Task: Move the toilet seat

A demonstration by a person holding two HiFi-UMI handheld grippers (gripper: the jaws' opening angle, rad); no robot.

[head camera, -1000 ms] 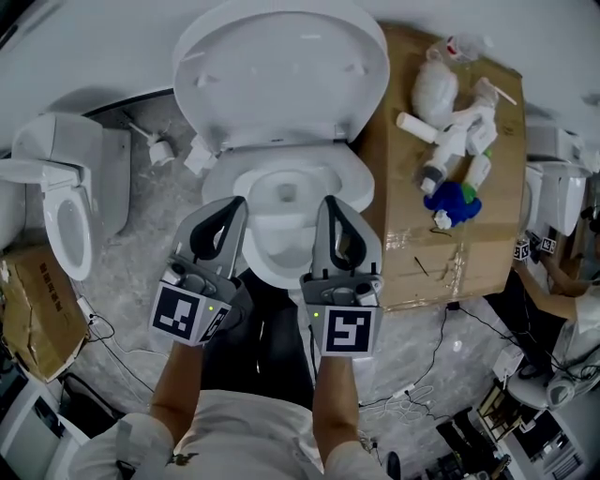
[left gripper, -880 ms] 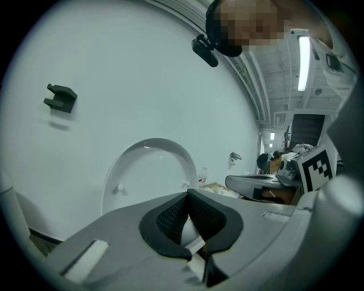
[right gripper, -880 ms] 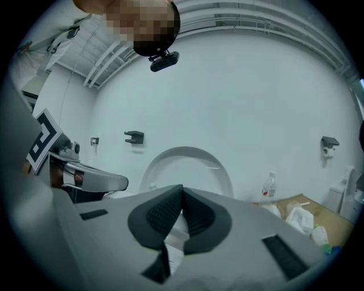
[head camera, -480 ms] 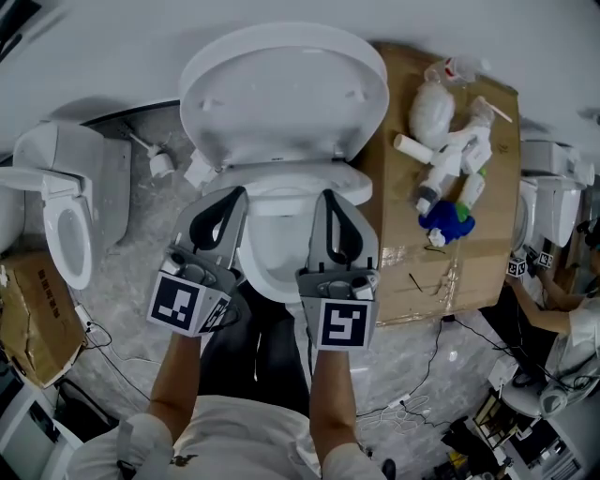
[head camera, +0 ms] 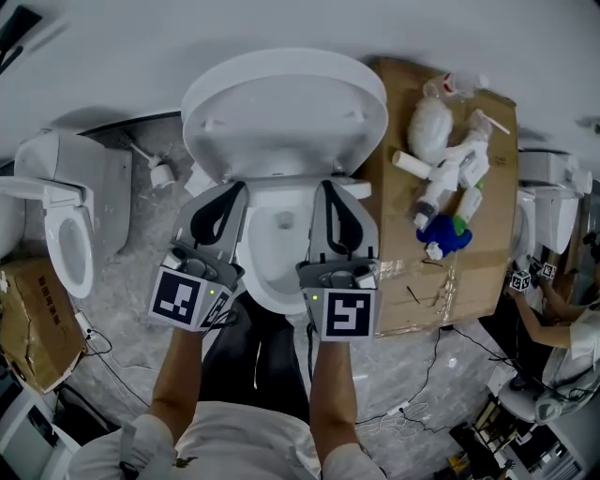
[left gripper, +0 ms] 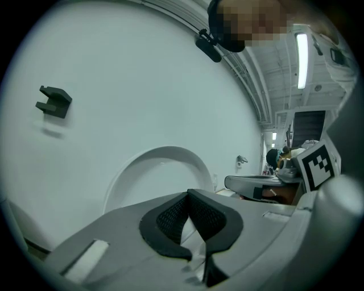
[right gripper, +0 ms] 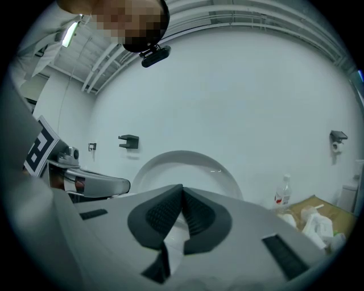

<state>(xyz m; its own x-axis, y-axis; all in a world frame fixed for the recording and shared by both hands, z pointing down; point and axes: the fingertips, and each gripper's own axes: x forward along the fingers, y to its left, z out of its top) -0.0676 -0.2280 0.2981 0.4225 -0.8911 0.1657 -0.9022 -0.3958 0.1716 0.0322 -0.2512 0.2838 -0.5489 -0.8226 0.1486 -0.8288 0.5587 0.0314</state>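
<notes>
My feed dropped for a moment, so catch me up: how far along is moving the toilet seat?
Done: the white oval toilet lid stands raised against the wall. In hand: nothing; the left gripper and right gripper hover over the white ceramic bowl, jaws shut and empty. Left: gripping the seat and moving it; I cannot tell whether it lies on the bowl or up with the lid.

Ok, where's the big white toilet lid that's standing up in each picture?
Head view: the raised white oval toilet lid is at top centre.
Left gripper view: the lid is a white arch at centre, just above the jaws.
Right gripper view: the lid is again a centre arch, above the jaws.
Shared landmark: the pale wall behind it.
</notes>
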